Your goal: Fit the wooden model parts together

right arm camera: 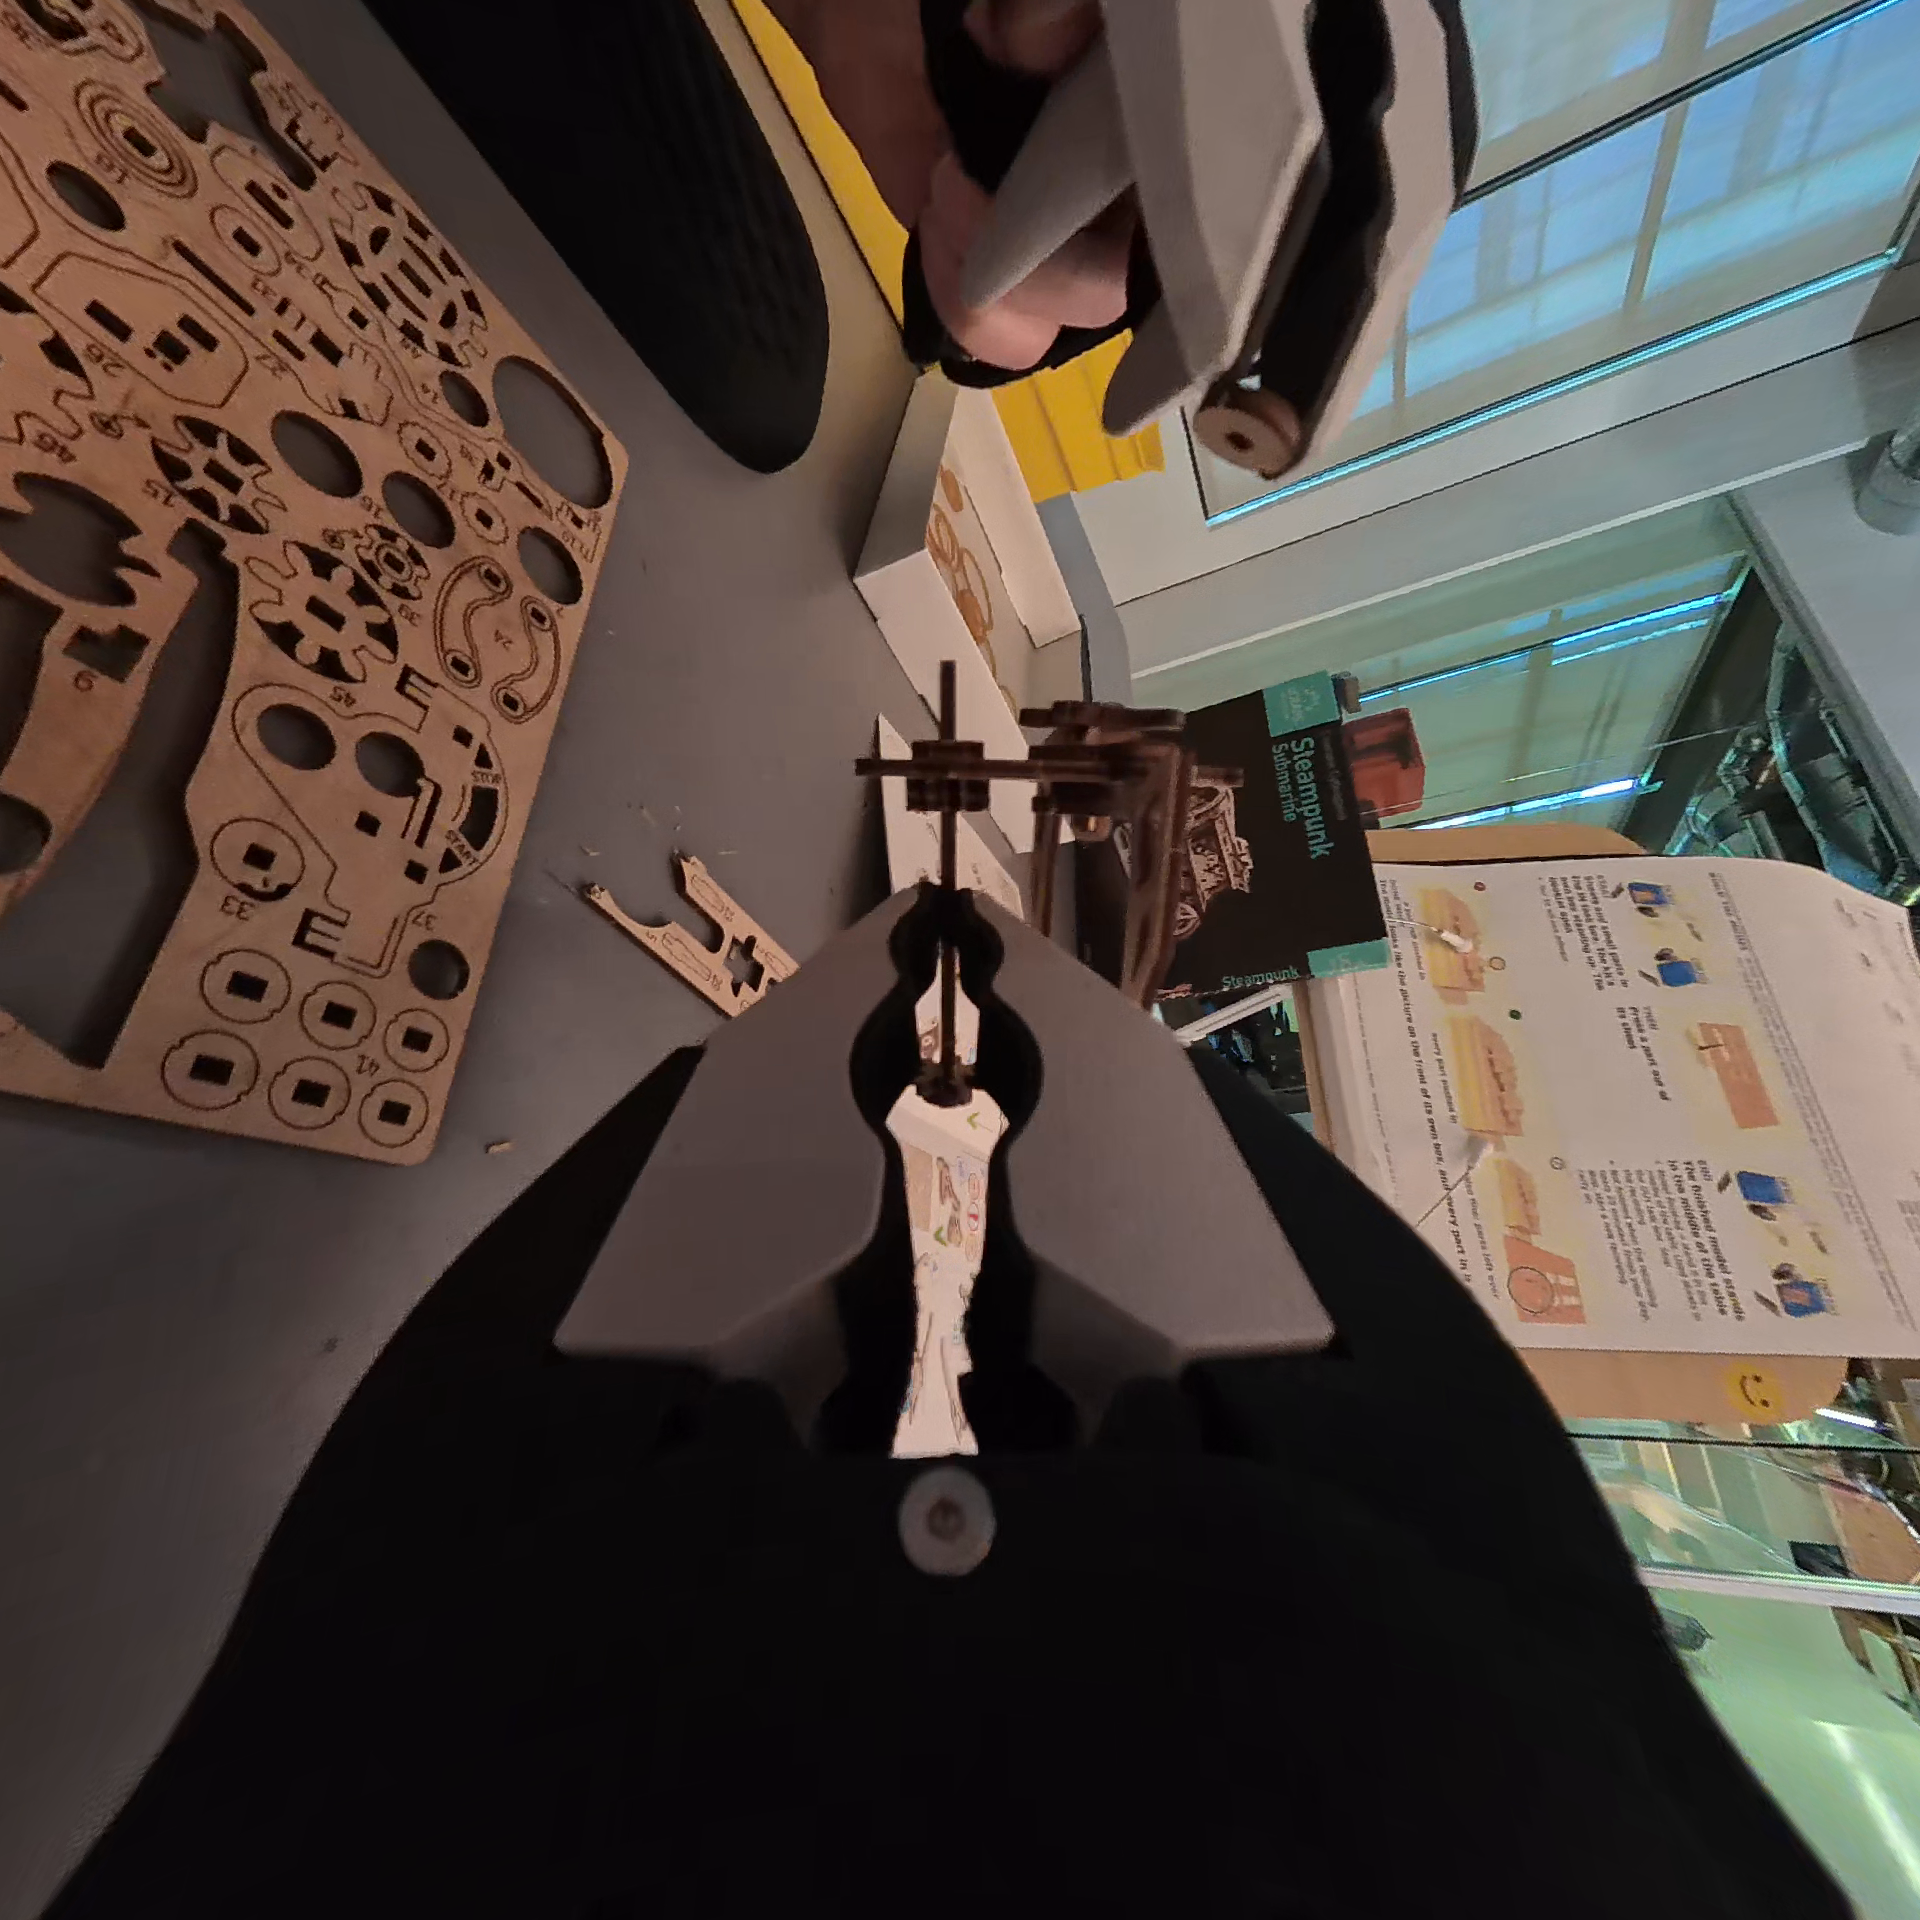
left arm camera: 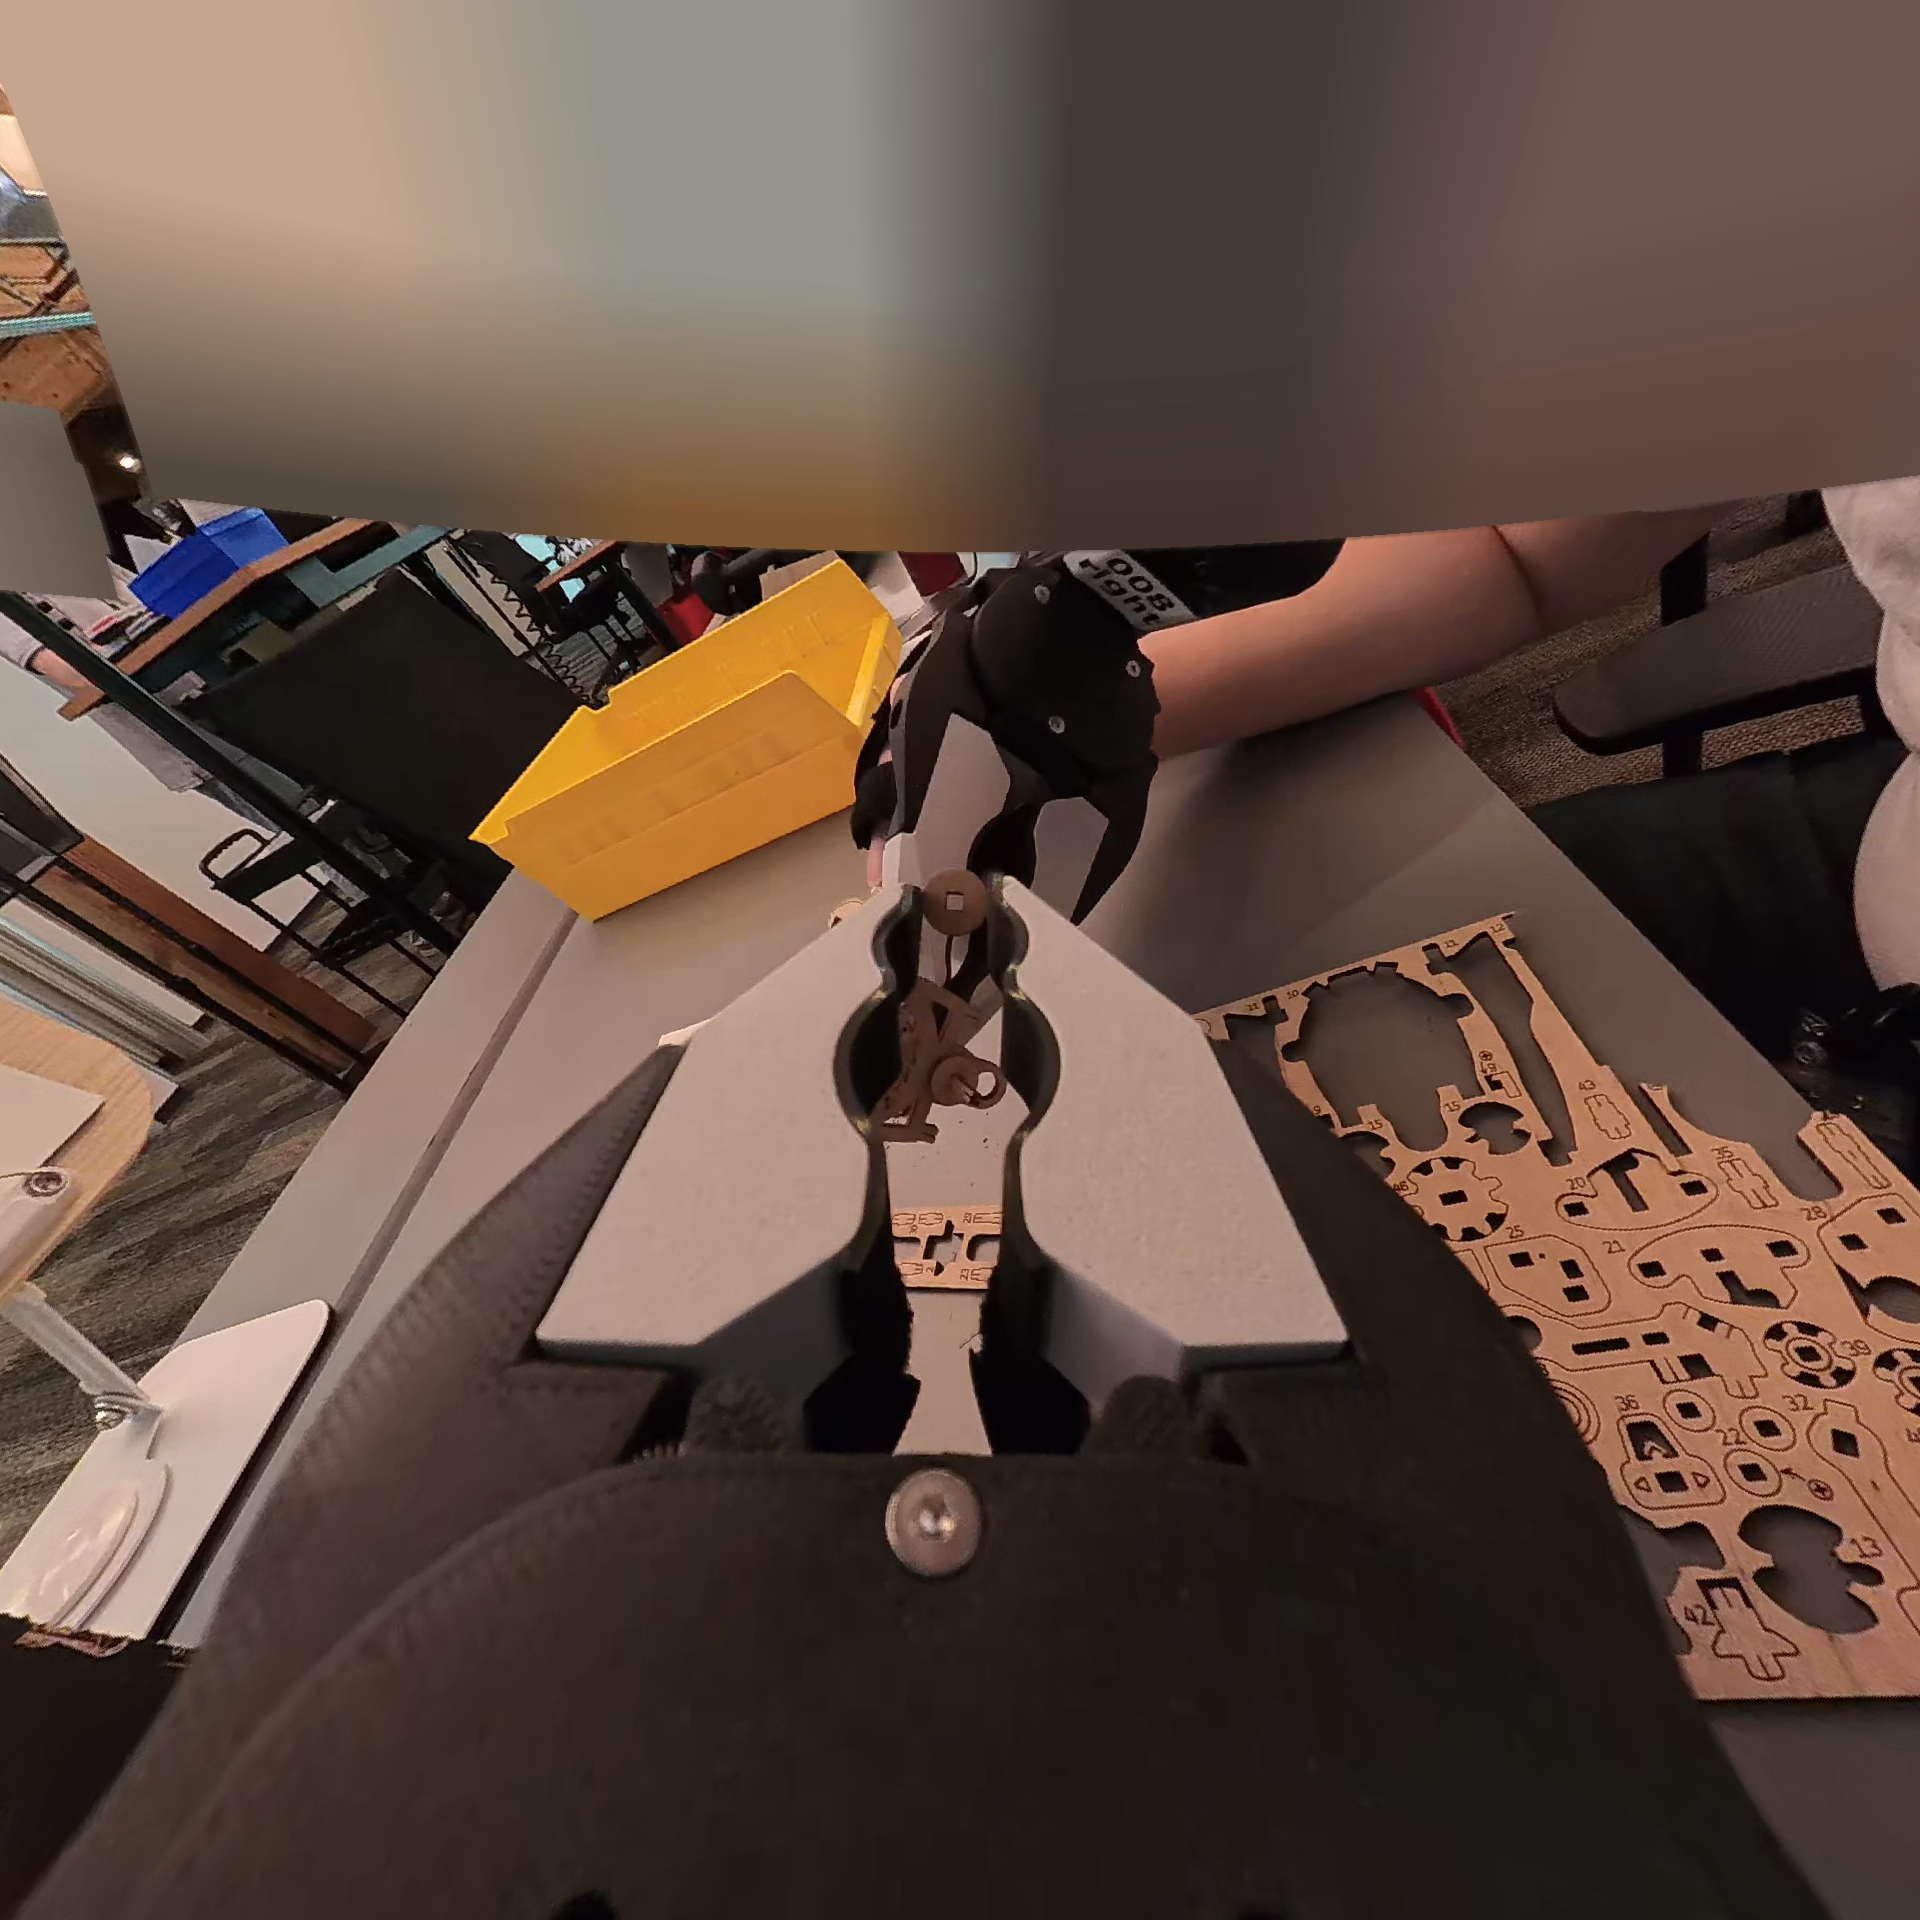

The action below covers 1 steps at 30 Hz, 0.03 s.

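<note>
Nearest in the left wrist view, the left gripper (left arm camera: 954,906) has its jaws closed on a small round wooden disc with a square hole (left arm camera: 954,901), pinched at the very tips. Through the gap behind the tips a small strip of cut-out parts (left arm camera: 948,1245) lies on the grey surface (left arm camera: 1299,831). To the right lies the large laser-cut wooden sheet (left arm camera: 1621,1299), many of its shapes already punched out. Beyond the tips, the right gripper (left arm camera: 971,987) points down toward the left one, carrying a partly built wooden assembly (left arm camera: 935,1081) that hangs just below the disc. Farther back a yellow bin (left arm camera: 686,769) sits at the surface's far edge.

In the right wrist view, the right gripper's (right arm camera: 945,914) jaws are clamped on the thin stem of that assembly (right arm camera: 951,774), whose crossed plates stick out past the tips. The disc (right arm camera: 1247,431) shows in the left gripper (right arm camera: 1242,410), apart from the assembly. An instruction sheet (right arm camera: 1662,1091) stands beyond.
</note>
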{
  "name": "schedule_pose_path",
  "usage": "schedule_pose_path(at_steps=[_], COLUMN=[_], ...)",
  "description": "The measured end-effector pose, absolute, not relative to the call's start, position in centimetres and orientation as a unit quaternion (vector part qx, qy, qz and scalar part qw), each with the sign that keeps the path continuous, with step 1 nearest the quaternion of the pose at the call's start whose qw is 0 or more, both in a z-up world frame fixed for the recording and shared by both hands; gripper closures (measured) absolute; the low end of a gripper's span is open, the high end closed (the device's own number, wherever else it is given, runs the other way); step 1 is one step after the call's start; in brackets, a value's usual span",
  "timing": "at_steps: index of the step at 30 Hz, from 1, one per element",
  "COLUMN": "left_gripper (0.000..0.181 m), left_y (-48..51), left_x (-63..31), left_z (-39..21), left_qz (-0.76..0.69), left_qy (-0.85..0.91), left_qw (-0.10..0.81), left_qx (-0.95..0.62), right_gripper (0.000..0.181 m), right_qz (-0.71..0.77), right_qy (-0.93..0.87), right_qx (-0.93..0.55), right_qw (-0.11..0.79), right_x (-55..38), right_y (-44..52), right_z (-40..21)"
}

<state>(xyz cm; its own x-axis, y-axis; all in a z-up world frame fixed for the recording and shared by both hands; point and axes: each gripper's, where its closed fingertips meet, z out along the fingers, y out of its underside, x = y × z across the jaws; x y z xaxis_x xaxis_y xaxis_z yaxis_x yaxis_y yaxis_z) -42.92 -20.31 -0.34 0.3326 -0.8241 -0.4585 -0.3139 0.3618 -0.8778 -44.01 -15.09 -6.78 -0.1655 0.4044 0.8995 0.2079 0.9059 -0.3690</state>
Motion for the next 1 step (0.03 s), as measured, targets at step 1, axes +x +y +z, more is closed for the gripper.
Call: schedule_pose_path(at_steps=[1], left_gripper=[0.171], left_y=[-20.32], left_x=[-42.93], left_z=[-0.24], left_qz=[-0.207], left_qy=[0.539], left_qw=[0.625], left_qx=[-0.526], right_gripper=[0.181], right_qz=[0.079], right_qy=[-0.758], right_qx=[-0.201], right_qw=[0.615], right_x=[-44.01], right_y=[-15.11], right_z=[-6.73])
